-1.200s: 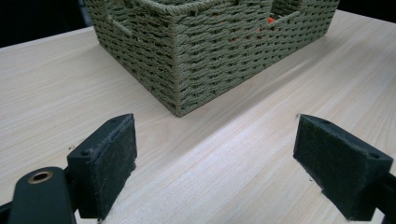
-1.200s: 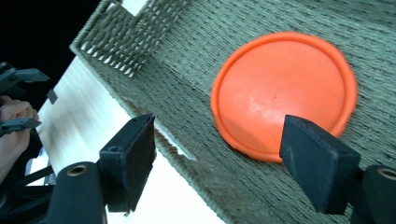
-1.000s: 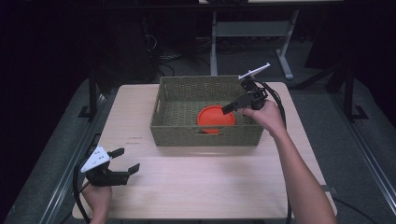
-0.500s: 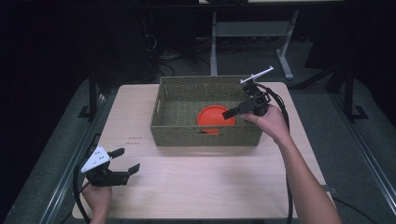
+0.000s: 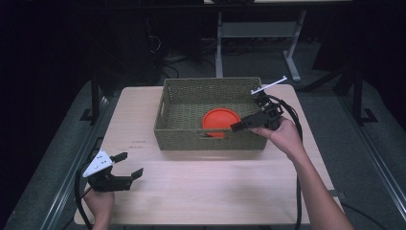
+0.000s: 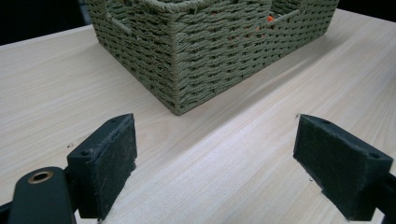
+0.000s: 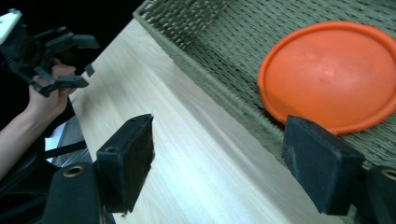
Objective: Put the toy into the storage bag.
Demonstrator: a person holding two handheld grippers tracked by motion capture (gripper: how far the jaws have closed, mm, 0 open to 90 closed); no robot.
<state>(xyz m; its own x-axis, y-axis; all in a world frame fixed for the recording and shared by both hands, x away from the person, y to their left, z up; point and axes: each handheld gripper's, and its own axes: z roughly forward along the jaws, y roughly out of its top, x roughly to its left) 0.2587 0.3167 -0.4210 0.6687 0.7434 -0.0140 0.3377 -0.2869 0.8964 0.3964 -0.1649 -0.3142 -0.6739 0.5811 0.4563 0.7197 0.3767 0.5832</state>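
An olive woven basket stands at the middle back of the table, and an orange plate lies flat inside it. My right gripper hovers open over the basket's front right rim, empty. In the right gripper view the orange plate lies just beyond my right gripper, whose jaws straddle the basket's rim. My left gripper rests open at the table's front left. In the left gripper view my left gripper faces a corner of the basket, with nothing between its jaws.
The light wooden table has bare room in front of the basket and to its left. Dark floor and metal frame legs lie beyond the far edge. The other hand with its gripper shows far off in the right gripper view.
My right gripper has drawn back from over the basket's inside to its front right rim and dropped lower. The plate and my left gripper have not moved.
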